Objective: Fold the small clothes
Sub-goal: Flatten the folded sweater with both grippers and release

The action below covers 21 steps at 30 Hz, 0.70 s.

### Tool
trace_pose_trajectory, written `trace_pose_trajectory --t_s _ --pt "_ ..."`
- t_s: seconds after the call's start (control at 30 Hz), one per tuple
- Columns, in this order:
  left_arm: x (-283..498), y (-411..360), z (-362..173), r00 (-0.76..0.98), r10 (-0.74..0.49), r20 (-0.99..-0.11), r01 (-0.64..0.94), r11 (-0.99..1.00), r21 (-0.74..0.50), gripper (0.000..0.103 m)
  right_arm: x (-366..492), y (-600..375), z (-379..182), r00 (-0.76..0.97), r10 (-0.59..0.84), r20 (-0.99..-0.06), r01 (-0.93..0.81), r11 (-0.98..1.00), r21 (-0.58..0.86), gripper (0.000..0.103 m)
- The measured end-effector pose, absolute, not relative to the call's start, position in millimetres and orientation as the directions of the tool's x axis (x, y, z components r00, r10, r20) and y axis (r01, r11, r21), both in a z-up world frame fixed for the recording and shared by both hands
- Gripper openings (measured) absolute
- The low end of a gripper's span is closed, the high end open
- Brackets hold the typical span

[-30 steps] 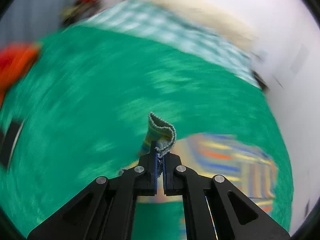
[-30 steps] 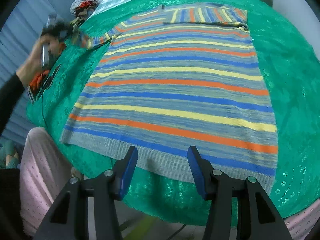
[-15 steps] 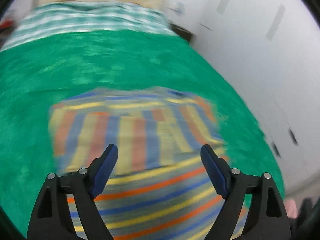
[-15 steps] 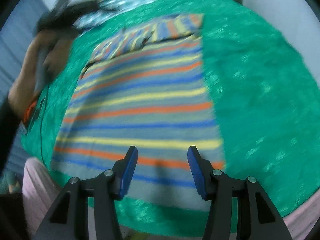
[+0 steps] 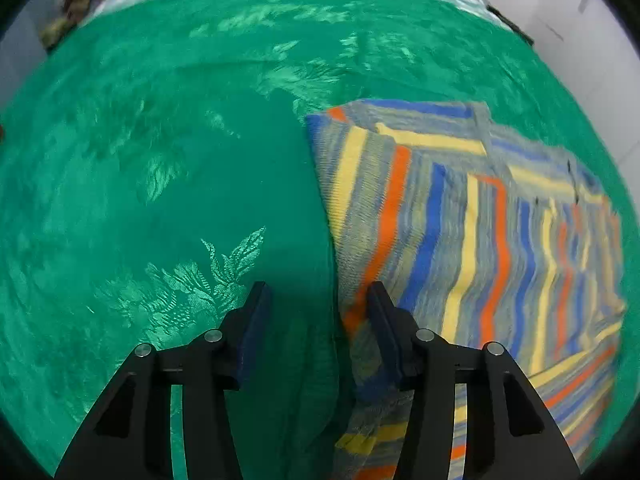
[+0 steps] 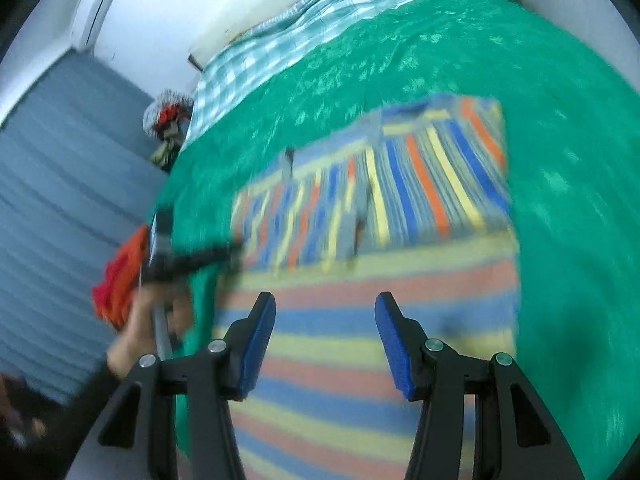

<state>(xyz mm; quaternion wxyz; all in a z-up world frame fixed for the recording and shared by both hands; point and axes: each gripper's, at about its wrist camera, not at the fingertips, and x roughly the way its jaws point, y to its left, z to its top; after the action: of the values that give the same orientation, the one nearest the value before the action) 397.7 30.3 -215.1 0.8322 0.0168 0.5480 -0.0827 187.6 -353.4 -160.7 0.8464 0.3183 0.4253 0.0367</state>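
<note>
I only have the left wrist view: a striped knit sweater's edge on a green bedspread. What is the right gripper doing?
Observer: The right gripper hovers over the striped knit sweater, above its body, jaws open with nothing between them.
Reviewer: Is the far sleeve folded in?
Observer: Yes, the far sleeve lies folded across the chest, beside the near one.
Reviewer: Anything at the bed's left side?
Observer: A red-orange cloth sits at the bedspread's left edge.
</note>
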Motion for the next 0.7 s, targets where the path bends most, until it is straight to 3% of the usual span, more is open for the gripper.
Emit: trace_pose_trajectory --t_s 0.13,0.23,0.27,0.3,0.33,0.5,0.6,0.7 --pt "387 23 -214 0.432 -0.098 -0.896 0.164 0.986 -0.029 0.056 273 -375 -191 0.607 0.349 -0.714 0.281 0.746 0.604 0.051" --pt "379 27 -216 0.455 -0.111 -0.883 0.16 0.986 -0.042 0.058 314 -377 -227 0.522 0.366 -0.77 0.358 0.726 0.587 0.044" --pt "376 35 -220 0.464 -0.118 -0.878 0.159 0.986 -0.049 0.059 321 -376 -237 0.501 0.375 -0.78 0.375 0.718 0.586 0.03" --pt "376 37 -222 0.473 -0.124 -0.872 0.16 0.986 -0.053 0.06 328 -375 -242 0.488 0.376 -0.787 0.375 0.724 0.579 0.005" --pt "371 39 -221 0.491 -0.125 -0.862 0.16 0.986 -0.052 0.062 334 -369 -242 0.474 0.36 -0.804 0.352 0.759 0.547 0.003" --pt "369 35 -230 0.555 -0.092 -0.827 0.151 0.988 -0.008 0.068 338 -352 -195 0.602 0.125 -0.789 0.22 0.924 0.314 0.003" --pt "376 36 -229 0.55 -0.081 -0.831 0.151 0.989 0.003 0.071 351 -345 -230 0.476 0.127 -0.87 0.22 0.941 0.258 0.01" --pt "371 49 -210 0.58 -0.08 -0.811 0.129 0.992 -0.006 0.07 336 -344 -212 0.533 0.061 -0.844 0.211 0.956 0.202 0.016"
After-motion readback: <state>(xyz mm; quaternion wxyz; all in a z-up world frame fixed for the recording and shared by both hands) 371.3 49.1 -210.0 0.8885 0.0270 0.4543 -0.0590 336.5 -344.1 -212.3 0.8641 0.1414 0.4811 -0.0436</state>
